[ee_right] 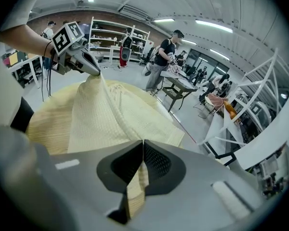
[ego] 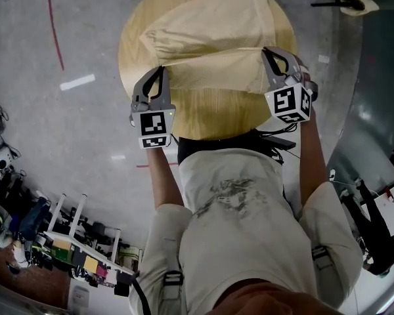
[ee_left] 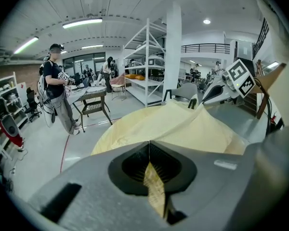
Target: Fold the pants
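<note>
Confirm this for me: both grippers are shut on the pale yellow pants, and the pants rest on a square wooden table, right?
Not square. The wooden table is round, as the head view shows. The rest holds: the left gripper and the right gripper are each shut on the pale yellow pants, which rest on that table.

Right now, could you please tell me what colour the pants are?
The pants are pale yellow, clearest in the head view.
</note>
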Motion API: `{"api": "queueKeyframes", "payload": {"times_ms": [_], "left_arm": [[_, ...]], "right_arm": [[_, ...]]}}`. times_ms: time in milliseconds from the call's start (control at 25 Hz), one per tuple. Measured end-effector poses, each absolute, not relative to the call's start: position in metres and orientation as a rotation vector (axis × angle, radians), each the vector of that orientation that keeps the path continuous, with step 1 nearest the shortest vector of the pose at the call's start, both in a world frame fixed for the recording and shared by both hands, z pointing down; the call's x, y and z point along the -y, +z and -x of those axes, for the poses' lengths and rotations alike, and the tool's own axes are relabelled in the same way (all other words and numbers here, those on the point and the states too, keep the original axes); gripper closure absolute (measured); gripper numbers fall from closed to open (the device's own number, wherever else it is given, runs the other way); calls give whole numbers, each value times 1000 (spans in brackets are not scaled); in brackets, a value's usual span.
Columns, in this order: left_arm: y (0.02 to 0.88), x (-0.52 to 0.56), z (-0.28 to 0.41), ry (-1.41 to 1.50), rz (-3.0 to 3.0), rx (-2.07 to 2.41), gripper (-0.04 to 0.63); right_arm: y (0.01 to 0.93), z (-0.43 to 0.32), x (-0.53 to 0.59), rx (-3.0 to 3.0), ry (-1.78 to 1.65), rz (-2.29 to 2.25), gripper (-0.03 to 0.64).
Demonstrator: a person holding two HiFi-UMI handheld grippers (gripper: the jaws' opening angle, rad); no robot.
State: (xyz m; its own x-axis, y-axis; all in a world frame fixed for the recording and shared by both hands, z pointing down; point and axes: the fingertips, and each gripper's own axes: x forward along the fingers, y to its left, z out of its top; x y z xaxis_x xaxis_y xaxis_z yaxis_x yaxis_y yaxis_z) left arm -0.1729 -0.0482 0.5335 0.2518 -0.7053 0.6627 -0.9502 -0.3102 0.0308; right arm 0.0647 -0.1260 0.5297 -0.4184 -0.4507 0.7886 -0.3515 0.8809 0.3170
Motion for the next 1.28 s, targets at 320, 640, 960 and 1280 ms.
{"api": "queueKeyframes", "payload": {"times_ms": [320, 640, 960, 1280], "left_arm": [[537, 64, 180, 769, -2085, 1530, 583], [543, 74, 187, 768, -2072, 1546, 583], [547, 94, 193, 765, -2054, 1575, 583], [555, 114, 200, 781, -2032, 1610, 583]], "right_arm": [[528, -53, 156, 2053, -173, -572, 601], [530, -41, 179, 2057, -217, -569, 601], [531, -32, 208, 2061, -259, -559, 601], [540, -21, 235, 2067, -299, -539, 601]]}}
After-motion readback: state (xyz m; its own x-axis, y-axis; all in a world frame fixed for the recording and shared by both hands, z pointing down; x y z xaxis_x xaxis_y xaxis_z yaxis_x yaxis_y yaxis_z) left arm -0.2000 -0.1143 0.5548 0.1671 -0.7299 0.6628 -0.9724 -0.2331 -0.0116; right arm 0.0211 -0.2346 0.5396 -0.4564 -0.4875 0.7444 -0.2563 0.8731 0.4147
